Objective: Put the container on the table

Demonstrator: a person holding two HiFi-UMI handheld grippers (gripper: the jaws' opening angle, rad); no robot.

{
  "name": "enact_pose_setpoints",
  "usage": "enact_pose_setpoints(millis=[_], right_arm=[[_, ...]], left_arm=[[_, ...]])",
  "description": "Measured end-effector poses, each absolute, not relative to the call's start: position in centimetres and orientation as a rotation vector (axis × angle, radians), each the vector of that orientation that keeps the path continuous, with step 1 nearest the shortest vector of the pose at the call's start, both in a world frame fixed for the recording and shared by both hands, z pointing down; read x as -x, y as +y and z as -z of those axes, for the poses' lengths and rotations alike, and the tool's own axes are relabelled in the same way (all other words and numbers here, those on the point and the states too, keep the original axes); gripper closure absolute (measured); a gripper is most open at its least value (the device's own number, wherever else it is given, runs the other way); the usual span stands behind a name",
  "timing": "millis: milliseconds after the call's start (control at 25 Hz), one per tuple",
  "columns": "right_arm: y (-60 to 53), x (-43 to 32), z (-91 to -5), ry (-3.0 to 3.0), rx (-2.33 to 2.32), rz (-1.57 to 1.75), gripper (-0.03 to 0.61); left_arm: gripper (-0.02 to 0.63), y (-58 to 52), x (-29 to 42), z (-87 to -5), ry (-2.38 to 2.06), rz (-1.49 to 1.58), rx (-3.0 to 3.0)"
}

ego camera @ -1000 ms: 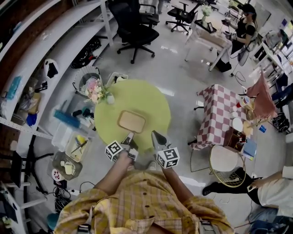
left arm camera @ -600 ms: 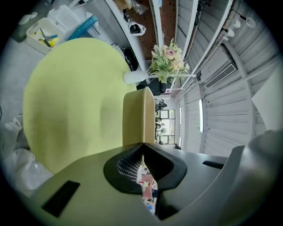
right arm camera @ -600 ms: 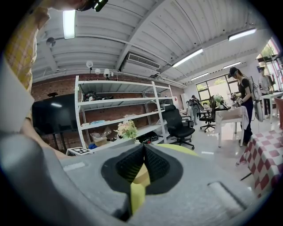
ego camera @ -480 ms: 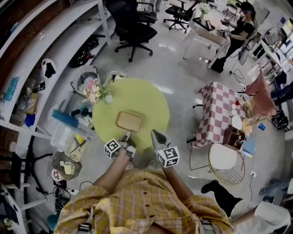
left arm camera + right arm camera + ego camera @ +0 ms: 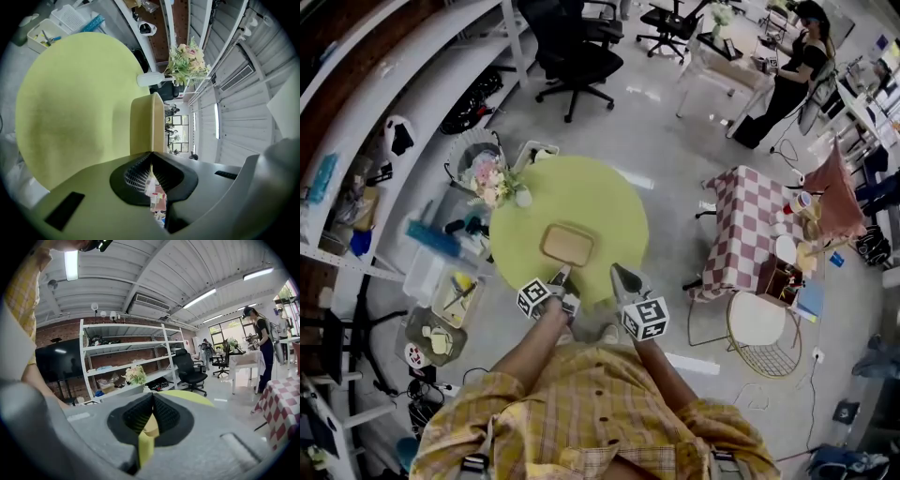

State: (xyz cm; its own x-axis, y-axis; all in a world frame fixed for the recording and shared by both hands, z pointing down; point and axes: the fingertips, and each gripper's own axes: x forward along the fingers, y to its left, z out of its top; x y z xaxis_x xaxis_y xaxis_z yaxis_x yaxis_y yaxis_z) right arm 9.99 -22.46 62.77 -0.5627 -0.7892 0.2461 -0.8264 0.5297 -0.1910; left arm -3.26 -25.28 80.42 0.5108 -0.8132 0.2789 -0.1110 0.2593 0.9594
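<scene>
Both forearms are held forward from the plaid shirt [image 5: 591, 412], with 2 tongs brought to the near edge of the round yellow-green counter [image 5: 581, 192]. The left tongs [image 5: 560, 275] are pointed slightly downward and rolled onto their side, so that the left gripper view is turned by a quarter. Their jaws are pinched together on the near rim of the tan container [image 5: 567, 245], which is seen flat over the counter's near half. Whether its base is fully set down cannot be told. A vase of flowers [image 5: 494, 185] is placed at the counter's left edge, well apart from the container.

The right tongs [image 5: 622, 275] are held just right of the container, not touching it. Their jaws are closed on nothing.

Compared with 1 second ago, the left tongs and the container are found in nearly the same place on the counter. The right tongs are unmoved. The person seen then beside the wire chair [image 5: 764, 337] is no longer seen there.
</scene>
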Motion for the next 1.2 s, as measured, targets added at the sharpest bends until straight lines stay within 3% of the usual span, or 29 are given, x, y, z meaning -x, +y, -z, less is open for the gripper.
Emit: enact_pose_setpoints(millis=[1200], right_arm=[[-22.8, -8.0, -63.2, -2.631, -1.329, -0.421, 0.58]], left_arm=[[0.595, -27.8, 3.2, -85.0, -0.959, 0.528, -1.18]])
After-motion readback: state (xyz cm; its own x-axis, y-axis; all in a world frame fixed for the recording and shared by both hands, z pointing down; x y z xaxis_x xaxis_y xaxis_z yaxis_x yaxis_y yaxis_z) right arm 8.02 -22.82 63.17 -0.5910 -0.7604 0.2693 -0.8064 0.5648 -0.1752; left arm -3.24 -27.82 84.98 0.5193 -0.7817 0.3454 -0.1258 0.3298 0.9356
